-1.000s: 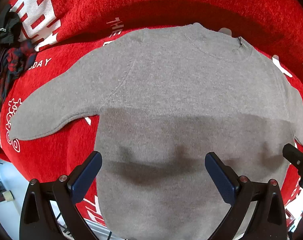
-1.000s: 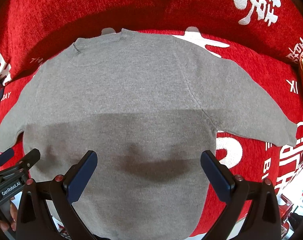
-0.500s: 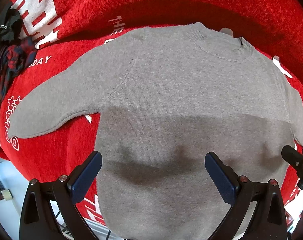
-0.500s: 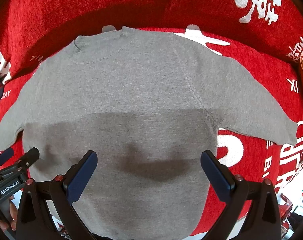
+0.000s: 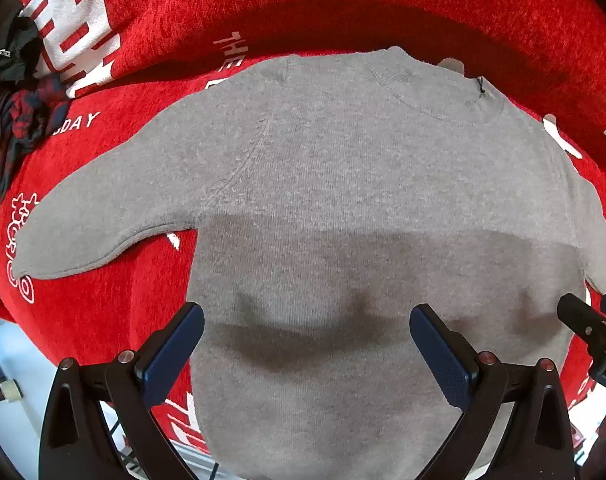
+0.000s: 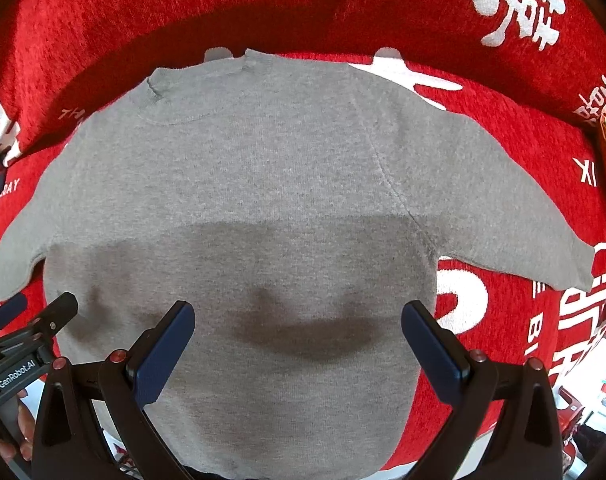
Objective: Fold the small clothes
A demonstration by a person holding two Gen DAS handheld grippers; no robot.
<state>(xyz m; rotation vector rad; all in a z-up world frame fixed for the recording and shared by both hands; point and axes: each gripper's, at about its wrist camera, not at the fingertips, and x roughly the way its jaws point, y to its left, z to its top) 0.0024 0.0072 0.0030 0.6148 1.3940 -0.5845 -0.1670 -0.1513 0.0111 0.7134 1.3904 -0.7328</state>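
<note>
Both tongs barely shifted, left tongs (image 5: 303, 350) and right tongs (image 6: 299, 346) spread above grey sweater (image 5: 343, 200); sleeves flat on red blanket (image 5: 343, 8)

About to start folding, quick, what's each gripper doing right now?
Left gripper: open, holding nothing, above the gray sweater.
Right gripper: open, holding nothing.

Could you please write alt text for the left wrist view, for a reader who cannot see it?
A grey sweater lies flat, sleeves spread, on a red blanket with white lettering. The open left gripper hovers over its lower body, holding nothing; the right gripper peeks in at the right edge.
</note>
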